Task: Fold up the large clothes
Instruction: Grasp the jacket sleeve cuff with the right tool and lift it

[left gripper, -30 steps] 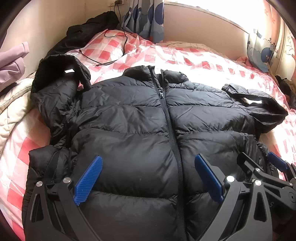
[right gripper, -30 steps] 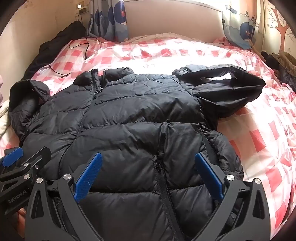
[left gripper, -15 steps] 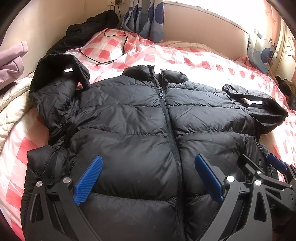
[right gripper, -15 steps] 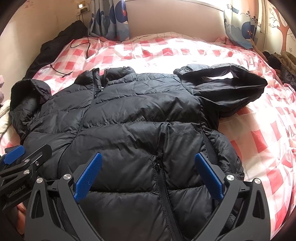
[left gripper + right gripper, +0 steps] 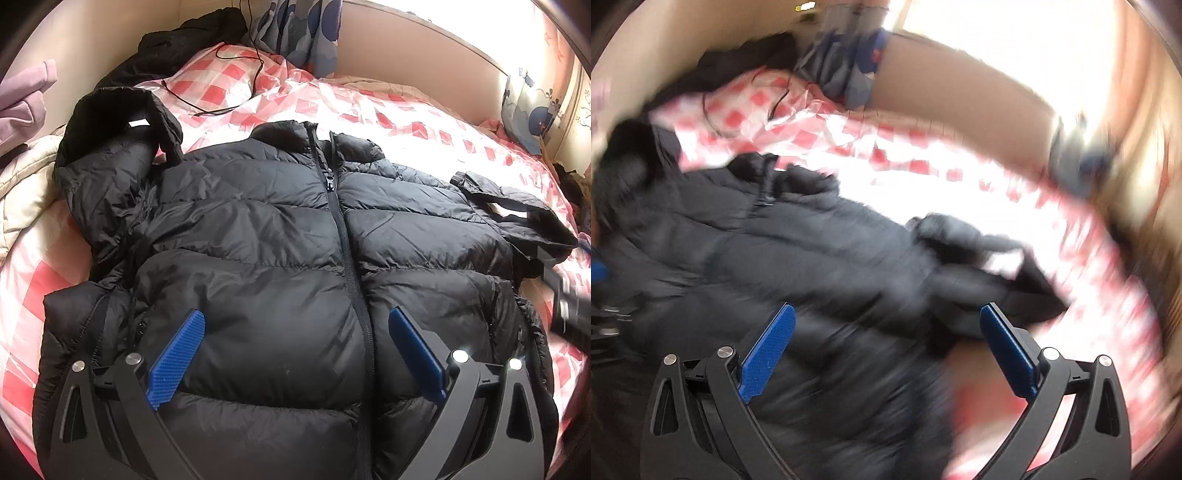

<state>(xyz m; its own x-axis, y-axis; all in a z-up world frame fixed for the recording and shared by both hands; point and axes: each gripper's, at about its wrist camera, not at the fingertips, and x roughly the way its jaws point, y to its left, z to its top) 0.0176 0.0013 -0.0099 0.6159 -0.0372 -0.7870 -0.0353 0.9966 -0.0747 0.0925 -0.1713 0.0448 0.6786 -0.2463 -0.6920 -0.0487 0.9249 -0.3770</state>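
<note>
A black puffer jacket (image 5: 266, 236) lies front up and zipped on the bed, collar at the far end. Its left sleeve (image 5: 107, 173) is bunched up at the left; its right sleeve (image 5: 517, 218) is folded at the right. My left gripper (image 5: 295, 325) hovers open over the jacket's lower front, nothing between its blue pads. The right wrist view is heavily blurred: my right gripper (image 5: 886, 321) is open above the jacket's (image 5: 775, 266) right side, near the right sleeve (image 5: 979, 258). In the left wrist view the right gripper (image 5: 569, 310) shows as a dark blur at the right edge.
The bed has a red-and-white checked cover (image 5: 406, 122). A pillow (image 5: 218, 81) with a black cable (image 5: 240, 85) and another dark garment (image 5: 177, 40) lie at the far left. A cream quilt (image 5: 22, 192) and a pink garment (image 5: 22, 103) sit left. A headboard (image 5: 406, 55) and curtain (image 5: 303, 33) stand behind.
The right gripper has swung quickly away to the right, blurring its view, and has left the spot beside the left gripper. The left gripper has edged slightly forward. The jacket has not moved.
</note>
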